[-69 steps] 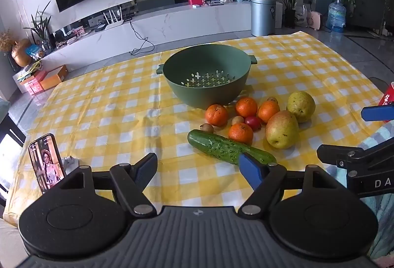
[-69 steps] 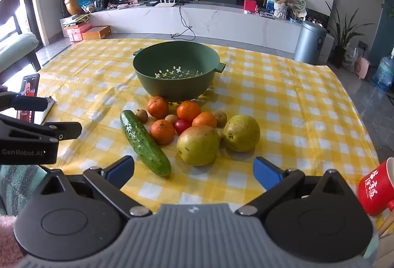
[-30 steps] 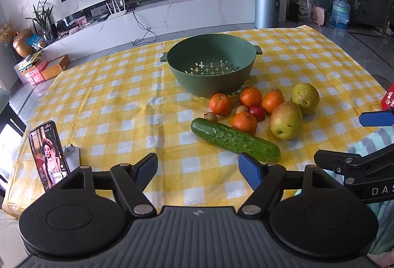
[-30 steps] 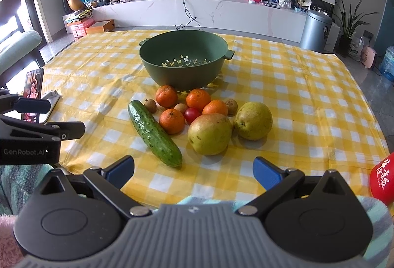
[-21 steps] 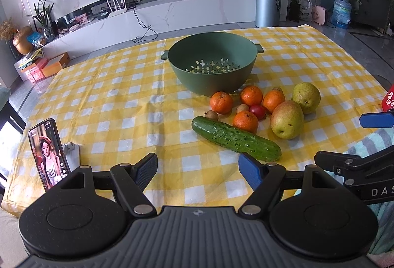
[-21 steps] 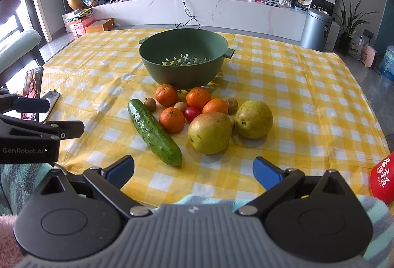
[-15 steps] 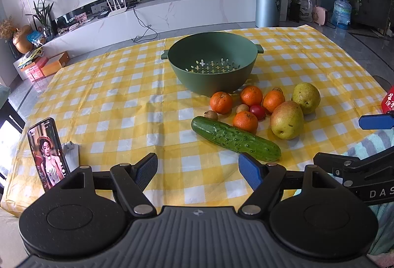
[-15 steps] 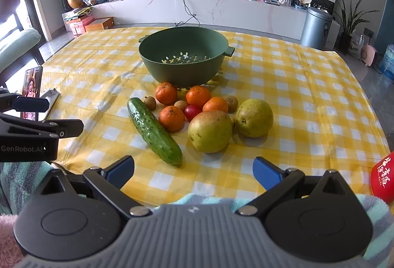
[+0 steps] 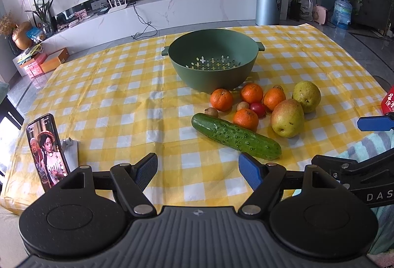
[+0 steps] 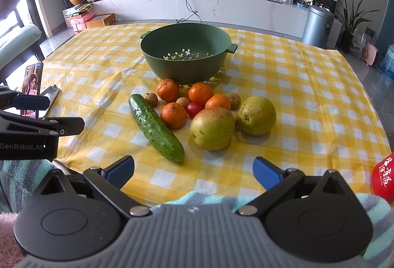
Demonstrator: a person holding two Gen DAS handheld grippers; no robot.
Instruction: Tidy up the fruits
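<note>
An empty green colander [image 9: 213, 63] [image 10: 187, 56] stands mid-table on the yellow checked cloth. In front of it lie several oranges [image 9: 221, 99] [image 10: 173, 115], a cucumber [image 9: 235, 136] [image 10: 156, 127], two pears [image 9: 287, 118] [image 10: 213, 128], a red tomato [image 10: 194, 109] and small brown fruits [image 10: 151, 99]. My left gripper [image 9: 198, 169] is open and empty, near the table's front edge, just short of the cucumber. My right gripper [image 10: 193, 172] is open and empty, at the front edge below the cucumber and pears.
A phone [image 9: 46, 151] on a stand shows a video at the table's left front. A red cup [image 10: 384, 178] stands at the right front edge. Striped fabric [image 10: 197, 199] lies under the right gripper. A TV unit and bin [image 9: 268, 5] are beyond the table.
Both grippers have drawn back slightly and steadied, so the fruit sits a little farther up in view. The jaws stay open. Nothing on the table has moved.
</note>
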